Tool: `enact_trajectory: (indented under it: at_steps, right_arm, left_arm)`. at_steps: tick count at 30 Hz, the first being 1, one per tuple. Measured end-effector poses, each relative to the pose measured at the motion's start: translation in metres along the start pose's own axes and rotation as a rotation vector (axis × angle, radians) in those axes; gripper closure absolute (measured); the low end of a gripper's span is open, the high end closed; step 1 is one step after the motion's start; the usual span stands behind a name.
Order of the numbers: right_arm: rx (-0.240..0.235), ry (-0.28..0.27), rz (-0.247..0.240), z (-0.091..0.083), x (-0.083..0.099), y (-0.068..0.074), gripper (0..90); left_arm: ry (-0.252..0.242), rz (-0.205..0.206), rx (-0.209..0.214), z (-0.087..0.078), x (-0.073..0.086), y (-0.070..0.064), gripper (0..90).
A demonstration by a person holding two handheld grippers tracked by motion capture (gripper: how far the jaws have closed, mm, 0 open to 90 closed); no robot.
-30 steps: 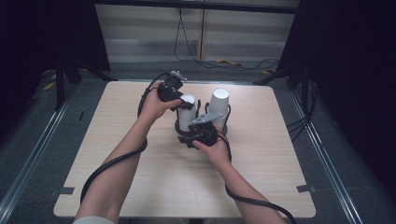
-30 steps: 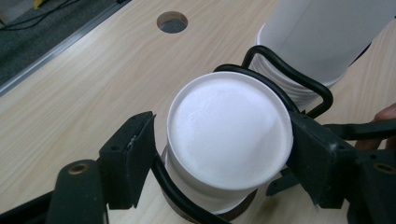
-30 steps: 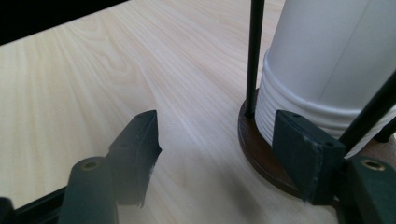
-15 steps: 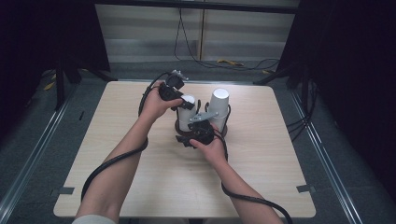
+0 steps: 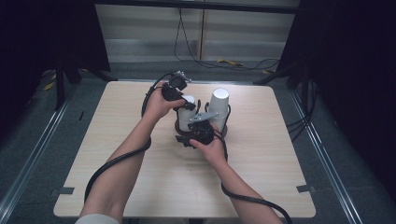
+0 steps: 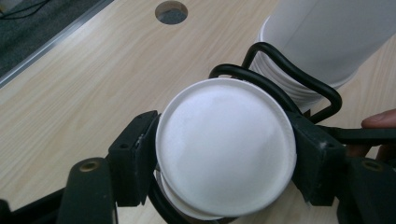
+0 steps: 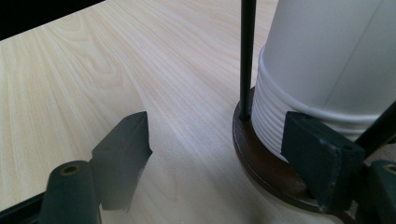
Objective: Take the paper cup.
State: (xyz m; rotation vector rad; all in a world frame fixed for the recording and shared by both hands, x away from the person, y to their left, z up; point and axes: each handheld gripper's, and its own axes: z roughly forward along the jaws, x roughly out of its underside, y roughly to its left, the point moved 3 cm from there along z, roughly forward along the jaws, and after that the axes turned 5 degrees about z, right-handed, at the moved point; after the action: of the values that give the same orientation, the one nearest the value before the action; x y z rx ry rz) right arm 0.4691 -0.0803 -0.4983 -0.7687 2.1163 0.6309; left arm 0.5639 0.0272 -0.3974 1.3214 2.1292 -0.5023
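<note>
Because paper cups are thin and light, the upside-down cup (image 6: pixel 225 148) between the left gripper's (image 6: pixel 224 163) jaws will likely dent under a hard squeeze and slip if held loosely; a gentle hold on its wall just below the stiff base rim looks the safest place.

Nearest the person in the high view, the right gripper (image 5: pixel 198 132) sits at the near side of the cup holder (image 5: pixel 225 128). In the right gripper view its jaws stand wide apart, clamped on nothing: the right jaw lies against the ribbed rims of the cup stack (image 7: pixel 322 60) on the round wooden base (image 7: pixel 261 158), while the left jaw hovers over bare table (image 7: pixel 93 74).

Farther off, the left gripper reaches in from the left, jaws pressed on both sides of the single cup at the middle of the table. Just beyond it to the right stands the taller stack (image 6: pixel 322 37), ringed by the holder's black wire (image 6: pixel 299 79).
</note>
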Motion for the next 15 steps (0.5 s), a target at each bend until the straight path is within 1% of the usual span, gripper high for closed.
enact_trajectory:
  at_steps: [2,5,7,11,15]
  right_arm:
    - [-0.001,-0.001,-0.002,0.000,0.000,0.000,23.8]
    - [-0.001,-0.001,0.002,0.000,0.001,0.000,23.6]
    - [-0.013,-0.008,0.020,0.001,0.001,0.000,22.5]
    - [-0.015,-0.003,0.014,0.001,0.001,0.000,22.5]
    - [-0.011,0.005,0.010,0.000,0.001,0.000,21.9]
  left_arm:
    - [0.001,-0.004,0.001,-0.003,-0.001,0.001,32.5]
    - [-0.016,-0.023,0.003,-0.008,-0.004,0.001,32.6]
    - [-0.009,-0.023,0.006,-0.012,-0.007,0.002,32.6]
    - [-0.018,-0.026,0.006,-0.017,-0.012,0.001,32.7]
    - [-0.015,-0.023,0.001,-0.028,-0.018,0.001,32.8]
